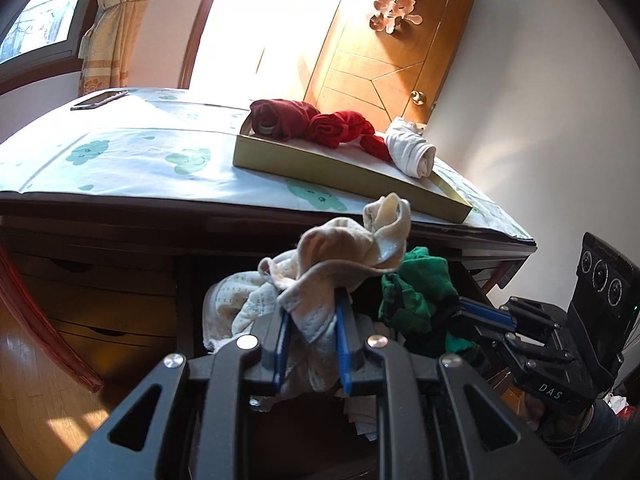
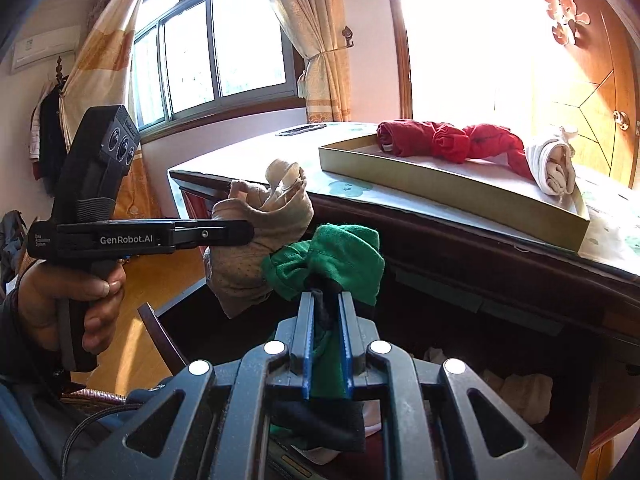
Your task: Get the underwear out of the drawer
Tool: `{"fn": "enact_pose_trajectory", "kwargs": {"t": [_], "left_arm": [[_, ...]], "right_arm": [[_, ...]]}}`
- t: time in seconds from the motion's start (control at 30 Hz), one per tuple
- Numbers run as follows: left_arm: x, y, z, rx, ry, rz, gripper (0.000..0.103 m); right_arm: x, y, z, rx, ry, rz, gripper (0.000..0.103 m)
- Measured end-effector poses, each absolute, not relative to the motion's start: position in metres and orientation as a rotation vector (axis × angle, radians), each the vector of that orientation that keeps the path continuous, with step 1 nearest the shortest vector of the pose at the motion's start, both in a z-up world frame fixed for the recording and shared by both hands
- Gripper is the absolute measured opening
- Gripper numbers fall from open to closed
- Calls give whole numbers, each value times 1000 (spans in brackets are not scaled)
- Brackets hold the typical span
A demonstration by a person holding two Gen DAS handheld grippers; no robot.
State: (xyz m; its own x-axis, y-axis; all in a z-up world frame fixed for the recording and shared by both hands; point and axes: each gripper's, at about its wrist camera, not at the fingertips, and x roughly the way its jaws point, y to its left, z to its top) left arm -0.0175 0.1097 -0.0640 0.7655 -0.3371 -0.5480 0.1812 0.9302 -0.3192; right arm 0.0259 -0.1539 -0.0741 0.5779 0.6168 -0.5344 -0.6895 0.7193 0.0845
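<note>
beige underwear (image 1: 344, 256) is pinched in my left fingers (image 1: 312, 344), nearly closed on the cloth, bunched and lifted in front of the bench edge. green underwear (image 2: 340, 256) is in my right fingers (image 2: 328, 344), also squeezed almost shut, with a dark band of the same piece hanging between the blue pads. the two bundles sit just beside each other, beige on the left, green on the right.

progress, my read: both pieces look clear of the drawer (image 2: 520, 380), which is open below and near me. some pale cloth (image 2: 524, 396) lies in it, so i judge more is left to pull. four rolled pieces are on the tray (image 1: 340, 170) up on the bench: dark red roll (image 1: 280, 118), two bright red rolls (image 1: 340, 126), white roll (image 1: 412, 150) at the right end. likely next is setting these two down there.

materials: beige one is soft knit with a fine dotted weave, limp, folds over itself. green is a thicker jersey, crumpled into a knot. tray is shallow, flat, gold-tan card with low walls. bench (image 1: 120, 152) has a pale cover printed with green cloud shapes over dark wood; a phone (image 1: 100, 99) lies at its far left corner. beyond are a wooden door (image 1: 400, 48), a curtain (image 1: 108, 32) and a window (image 2: 208, 48). the person's hand (image 2: 68, 300) wraps the left grip.
</note>
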Motion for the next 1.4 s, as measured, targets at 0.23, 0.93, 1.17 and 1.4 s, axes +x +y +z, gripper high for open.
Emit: {"fn": "enact_pose_trajectory", "kwargs": {"t": [0.23,0.93,1.17,1.4], "left_arm": [[-22,106,-58,-223,616,-267,18],[-16,112,-67,-251,647,-257,18],[-15,112,-68,-252,655,-261,18],[-16,113,-67,-262,642,-263,18]], "right_arm": [[21,-161,-67,-121,524,763,2],[88,-91,-128,-381,1014,801,75],[117,-63,-159,-496,1202,829,50],[105,-72,-144,-503,1071,839,25]]}}
